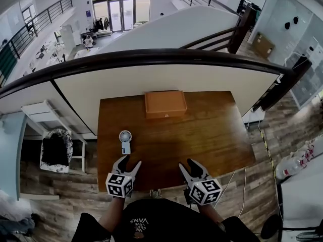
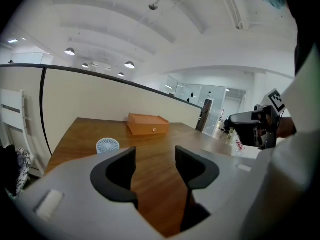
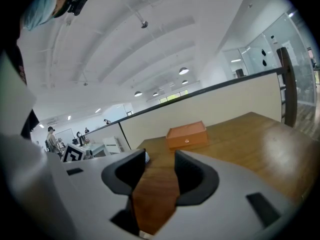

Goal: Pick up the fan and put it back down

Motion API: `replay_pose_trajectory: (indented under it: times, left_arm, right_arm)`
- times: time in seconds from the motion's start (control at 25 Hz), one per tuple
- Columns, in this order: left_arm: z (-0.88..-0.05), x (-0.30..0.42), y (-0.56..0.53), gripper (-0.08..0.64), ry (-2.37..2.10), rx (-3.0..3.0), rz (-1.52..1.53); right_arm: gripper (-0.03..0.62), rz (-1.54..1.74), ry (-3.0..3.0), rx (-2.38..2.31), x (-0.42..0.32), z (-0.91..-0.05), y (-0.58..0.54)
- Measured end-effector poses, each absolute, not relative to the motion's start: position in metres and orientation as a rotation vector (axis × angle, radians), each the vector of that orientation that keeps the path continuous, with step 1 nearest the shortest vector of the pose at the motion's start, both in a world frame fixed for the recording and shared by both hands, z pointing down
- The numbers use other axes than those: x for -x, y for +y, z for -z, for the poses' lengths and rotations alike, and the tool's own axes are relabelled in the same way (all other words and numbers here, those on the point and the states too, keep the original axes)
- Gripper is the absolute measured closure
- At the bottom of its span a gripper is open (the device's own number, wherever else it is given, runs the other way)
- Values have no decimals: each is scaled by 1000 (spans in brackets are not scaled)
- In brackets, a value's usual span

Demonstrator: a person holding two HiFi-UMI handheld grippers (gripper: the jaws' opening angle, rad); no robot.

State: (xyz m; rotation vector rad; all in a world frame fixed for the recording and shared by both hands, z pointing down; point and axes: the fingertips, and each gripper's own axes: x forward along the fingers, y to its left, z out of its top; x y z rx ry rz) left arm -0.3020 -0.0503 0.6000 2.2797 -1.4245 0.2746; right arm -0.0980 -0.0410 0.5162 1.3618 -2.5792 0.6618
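A small white hand fan [image 1: 125, 140] lies on the left part of the brown wooden table [image 1: 217, 135], its round head pointing away from me. My left gripper [image 1: 129, 161] hovers just short of the fan's handle, over the table's near edge, with its jaws open and empty. In the left gripper view the fan [image 2: 107, 145] shows ahead and left of the open jaws [image 2: 155, 156]. My right gripper [image 1: 186, 163] stands open and empty, well to the fan's right. In the right gripper view the fan [image 3: 145, 157] peeks out behind the left jaw [image 3: 160, 161].
An orange box [image 1: 165, 104] sits at the table's far edge against a low wall with a dark railing [image 1: 151, 57]. A white chair with dark cloth [image 1: 56, 150] stands left of the table. Cables [image 1: 237, 183] hang off the near right corner.
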Motion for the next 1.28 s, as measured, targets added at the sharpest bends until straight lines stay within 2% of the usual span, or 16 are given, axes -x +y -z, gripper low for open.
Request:
replay_pose_trajectory:
  times: [0.68, 1.28]
  left_arm:
    - [-690, 366, -119, 256, -1552, -1915, -563]
    - [-728, 369, -147, 255, -1535, -1678, -787]
  right_arm:
    - [406, -722, -2494, -1384, 100, -540, -67]
    - [407, -735, -2511, -1227, 57, -547, -106]
